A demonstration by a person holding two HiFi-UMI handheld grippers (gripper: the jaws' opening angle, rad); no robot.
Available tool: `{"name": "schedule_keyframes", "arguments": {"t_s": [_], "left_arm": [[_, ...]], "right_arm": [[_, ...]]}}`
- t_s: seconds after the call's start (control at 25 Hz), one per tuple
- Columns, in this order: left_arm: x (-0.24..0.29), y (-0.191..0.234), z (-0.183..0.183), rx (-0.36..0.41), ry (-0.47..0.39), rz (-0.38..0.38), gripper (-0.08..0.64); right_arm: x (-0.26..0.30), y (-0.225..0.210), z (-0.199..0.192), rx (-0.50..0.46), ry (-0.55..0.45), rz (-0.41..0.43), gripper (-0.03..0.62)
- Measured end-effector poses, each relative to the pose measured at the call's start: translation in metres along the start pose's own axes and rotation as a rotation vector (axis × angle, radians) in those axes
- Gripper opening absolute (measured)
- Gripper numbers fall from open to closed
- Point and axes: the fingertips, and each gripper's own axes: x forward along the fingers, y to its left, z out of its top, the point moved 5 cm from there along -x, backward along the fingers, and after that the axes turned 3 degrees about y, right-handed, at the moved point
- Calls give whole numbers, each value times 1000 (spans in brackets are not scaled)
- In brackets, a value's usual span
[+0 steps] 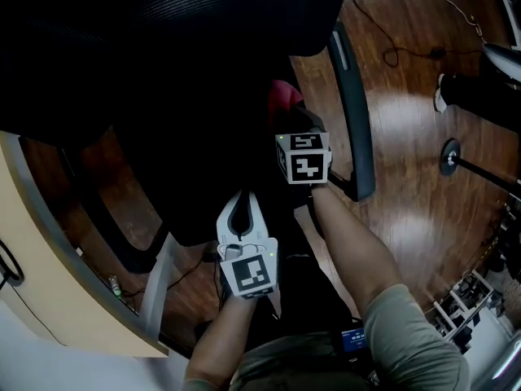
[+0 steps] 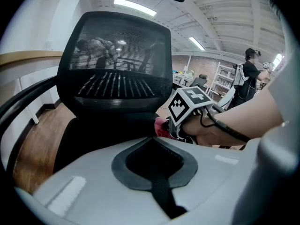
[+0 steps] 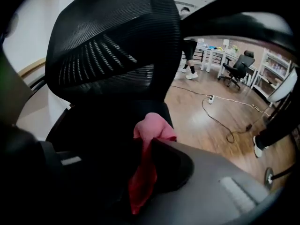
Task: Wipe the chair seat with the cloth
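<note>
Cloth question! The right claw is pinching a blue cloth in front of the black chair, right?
Not quite: the cloth is pinkish red, not blue. The right gripper view shows it pinched in the right claw, in front of the black chair.

**Seat layout**
We find the cloth [image 3: 151, 129] between the right gripper's [image 3: 146, 148] jaws, over the chair seat's [image 1: 203, 153] right edge; the armrest [image 1: 356, 112] lies to its right.
</note>
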Motion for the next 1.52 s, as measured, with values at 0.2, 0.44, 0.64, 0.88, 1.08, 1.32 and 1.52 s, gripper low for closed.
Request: {"name": "schedule_keyframes", "arguments": {"t_s": [0.2,0.44,0.64,0.88,1.08,1.32,1.52], "left_arm": [[14,-18,-3,5,4,-6,5],[19,-25,-11,-3,-4,-5,5],[15,-19,-14,-19,3,18,5],[-13,31,-17,-85,-3,124,5],[-51,87,-35,-140,-15,242,5],[-98,133,-59,-204,-5,305,5],[-125,154,-87,-231,15,324,5]], "right_arm": [[-2,-41,-19,82,20,-68,66],[-2,-50,-36,115,29,-89,64],[-2,-50,-32,109,16,-93,64],[-22,3,-13,33,-67,-1,64],[-33,107,-9,-117,-90,193,66],[-38,245,-19,-322,-61,427,66],[-32,325,-42,-433,-18,533,65]]}}
